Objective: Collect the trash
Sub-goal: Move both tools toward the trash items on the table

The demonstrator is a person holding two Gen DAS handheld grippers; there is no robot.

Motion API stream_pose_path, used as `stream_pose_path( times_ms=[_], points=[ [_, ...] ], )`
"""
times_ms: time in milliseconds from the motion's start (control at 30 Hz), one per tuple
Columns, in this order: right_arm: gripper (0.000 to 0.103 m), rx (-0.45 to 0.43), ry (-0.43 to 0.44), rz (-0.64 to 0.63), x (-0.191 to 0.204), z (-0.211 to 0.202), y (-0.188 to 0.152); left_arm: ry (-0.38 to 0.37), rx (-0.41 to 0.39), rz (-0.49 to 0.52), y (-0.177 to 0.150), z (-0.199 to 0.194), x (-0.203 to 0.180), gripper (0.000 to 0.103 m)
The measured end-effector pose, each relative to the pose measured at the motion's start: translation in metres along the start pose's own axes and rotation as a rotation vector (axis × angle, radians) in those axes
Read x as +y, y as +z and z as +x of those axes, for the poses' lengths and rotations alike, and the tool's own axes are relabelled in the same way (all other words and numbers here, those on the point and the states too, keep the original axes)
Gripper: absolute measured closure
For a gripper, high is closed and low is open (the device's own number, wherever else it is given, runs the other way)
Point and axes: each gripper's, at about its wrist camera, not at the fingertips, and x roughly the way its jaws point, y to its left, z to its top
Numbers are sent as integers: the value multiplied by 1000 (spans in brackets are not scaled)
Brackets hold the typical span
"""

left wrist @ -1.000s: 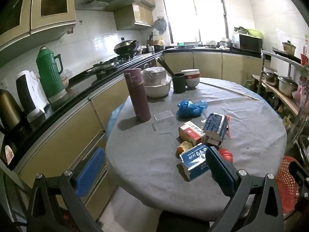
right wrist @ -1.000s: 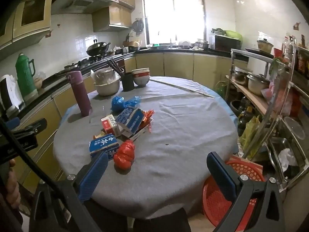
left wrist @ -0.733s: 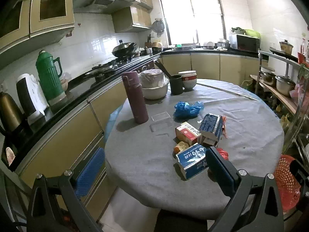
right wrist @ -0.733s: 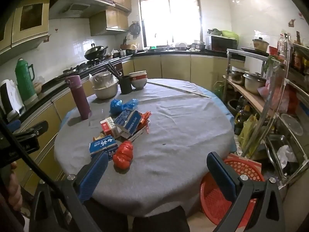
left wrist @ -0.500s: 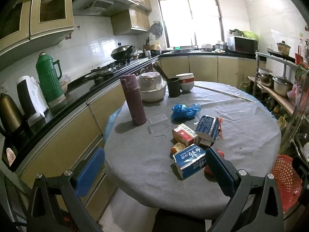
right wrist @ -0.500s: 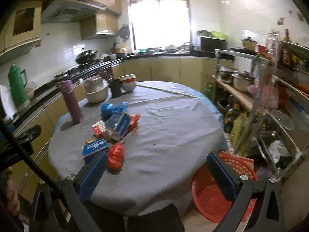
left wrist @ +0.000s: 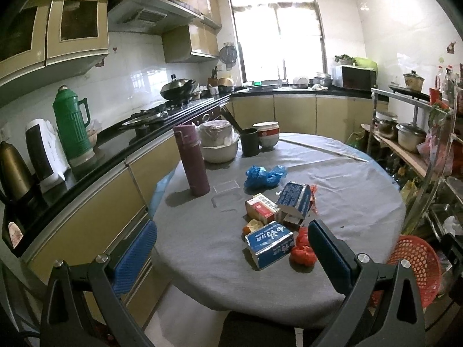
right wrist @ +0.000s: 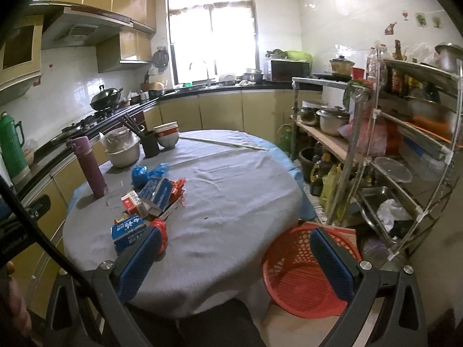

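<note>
A heap of trash lies on the round grey table (left wrist: 361,190): a blue milk carton (left wrist: 270,243) (right wrist: 127,231), a crumpled red bag (left wrist: 302,250) (right wrist: 162,232), a red-and-white box (left wrist: 262,209) (right wrist: 131,201), a second blue carton (left wrist: 295,199) (right wrist: 157,192) and a crumpled blue bag (left wrist: 264,175) (right wrist: 149,172). My left gripper (left wrist: 231,256) hangs open just short of the table's near edge, nothing between its fingers. The right gripper (right wrist: 234,258) is open too, over the near right edge. A red mesh basket (right wrist: 301,271) (left wrist: 416,263) stands on the floor at the table's right.
A purple flask (left wrist: 192,163), a covered white bowl (left wrist: 218,146), a dark cup (left wrist: 250,141) and stacked bowls (left wrist: 267,137) stand at the table's far left. The counter (left wrist: 95,156) runs along the left; a metal shelf rack (right wrist: 405,150) crowds the right. A hand (right wrist: 11,297) shows at lower left.
Both grippers have drawn back from the table, so the trash looks smaller and farther. The right view has swung right, bringing the red basket between its fingers.
</note>
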Motion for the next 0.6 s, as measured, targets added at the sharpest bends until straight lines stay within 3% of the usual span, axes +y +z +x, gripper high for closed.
stream_pose_path(
  times_ms=[300,600],
  points=[
    [0,14,-21,4,-7,-10,-1,-5,3,-10,-2,-8,1,0],
    [0,40,-21,-18,2,0,5,23,39,-30,-4,8,9,0]
  ],
)
